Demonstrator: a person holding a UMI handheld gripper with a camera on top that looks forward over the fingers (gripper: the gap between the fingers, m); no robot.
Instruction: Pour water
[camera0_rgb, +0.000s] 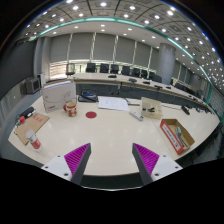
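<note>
My tongs hang released above the near edge of the white table, both pink pads spread wide with nothing between them. Well beyond the fingers sits a red disc. Left of it stands a small cup, beside a white box. Near the left edge stands a red-capped bottle. To the right lies an open cardboard box.
</note>
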